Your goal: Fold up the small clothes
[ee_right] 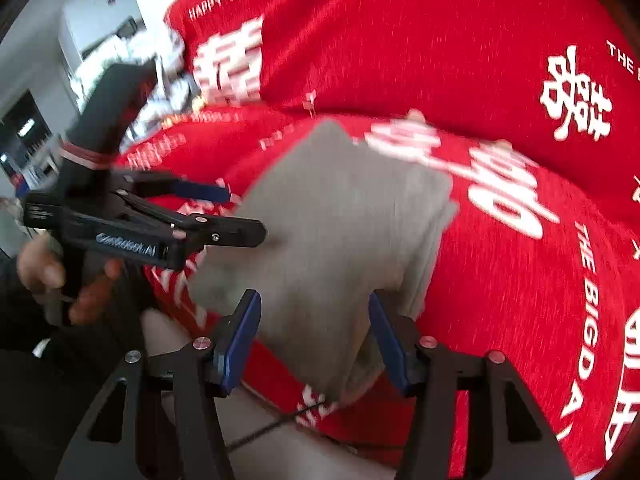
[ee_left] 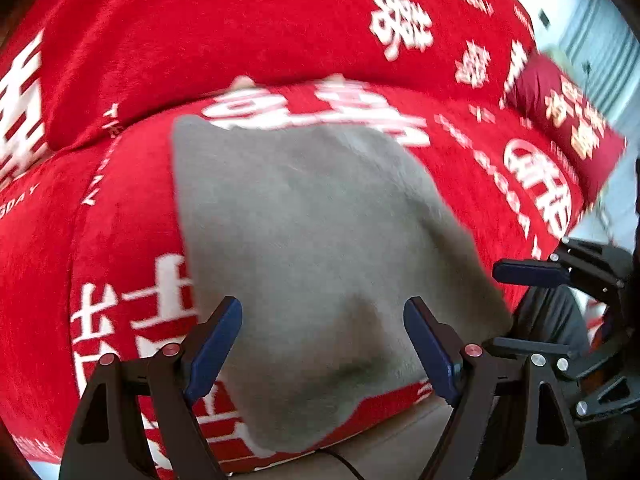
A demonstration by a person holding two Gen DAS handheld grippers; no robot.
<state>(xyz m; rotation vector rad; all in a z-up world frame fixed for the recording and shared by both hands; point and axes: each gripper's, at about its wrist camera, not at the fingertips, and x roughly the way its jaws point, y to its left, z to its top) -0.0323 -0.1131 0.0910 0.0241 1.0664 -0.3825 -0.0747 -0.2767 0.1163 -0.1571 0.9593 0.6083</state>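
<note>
- The grey garment lies folded into a rough rectangle on the seat of a sofa under a red cover, its near end drooping over the seat's front edge.
- In the right wrist view its right side shows stacked layers — so I judge at least one fold is already made.
- It looks like soft, light knit: limp, no stiffness, apt to sag or slide open if lifted by one layer only. Judged best taken at the near corners, pinching all layers together, or at the layered right edge.
- The left gripper hangs above the garment's near end, jaws spread wide with cloth seen between them but the pads not pressing on it.
- The right gripper stands at the near right corner, jaws about half apart; grey cloth sits between the blue pads, seemingly loose rather than pinched.
- The person's hand grips the left tool's handle, at the seat's front left in the right wrist view.
- Writing: the cover carries white "HAPPY WEDDING" and "THE BIGDAY" plus large Chinese double-happiness characters; a darker red cushion at the seat's far right bears gold characters.
- The left tool's body has a white brand mark — too blurred to read surely.
</note>
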